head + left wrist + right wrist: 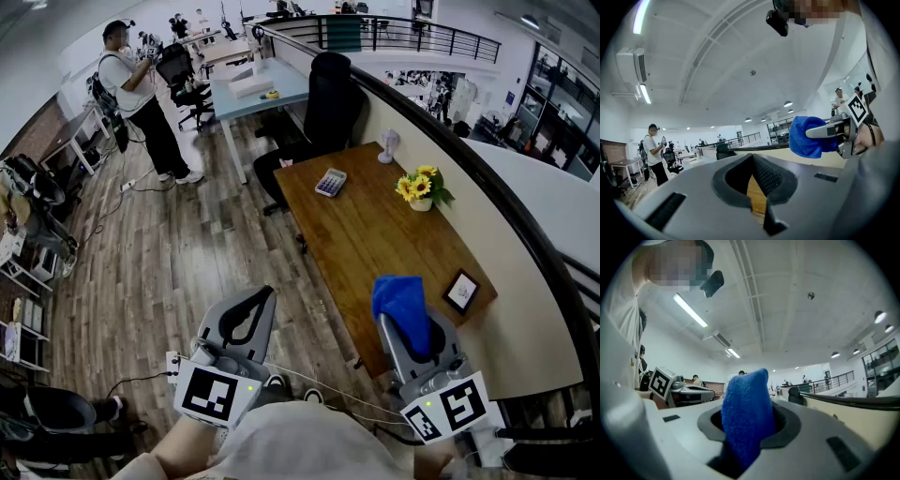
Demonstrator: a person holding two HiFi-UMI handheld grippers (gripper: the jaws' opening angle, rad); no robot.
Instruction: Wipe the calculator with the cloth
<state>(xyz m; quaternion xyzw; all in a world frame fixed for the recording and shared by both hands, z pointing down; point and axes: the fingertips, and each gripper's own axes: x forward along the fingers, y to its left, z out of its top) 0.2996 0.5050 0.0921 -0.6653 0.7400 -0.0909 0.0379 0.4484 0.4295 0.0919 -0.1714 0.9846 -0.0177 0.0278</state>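
The calculator (330,182) lies flat near the far left edge of the wooden table (375,244). A blue cloth (403,305) sticks up out of my right gripper (405,323), which is shut on it over the table's near end. In the right gripper view the cloth (745,423) fills the gap between the jaws. My left gripper (263,295) hangs over the floor left of the table, shut with nothing held. From the left gripper view (753,164) the cloth (808,138) shows at the right. Both grippers are far from the calculator.
A pot of yellow flowers (419,189), a small white fan (388,145) and a picture frame (461,291) stand along the table's right side. A black office chair (323,112) sits beyond the table. A person (141,98) stands far off on the wooden floor.
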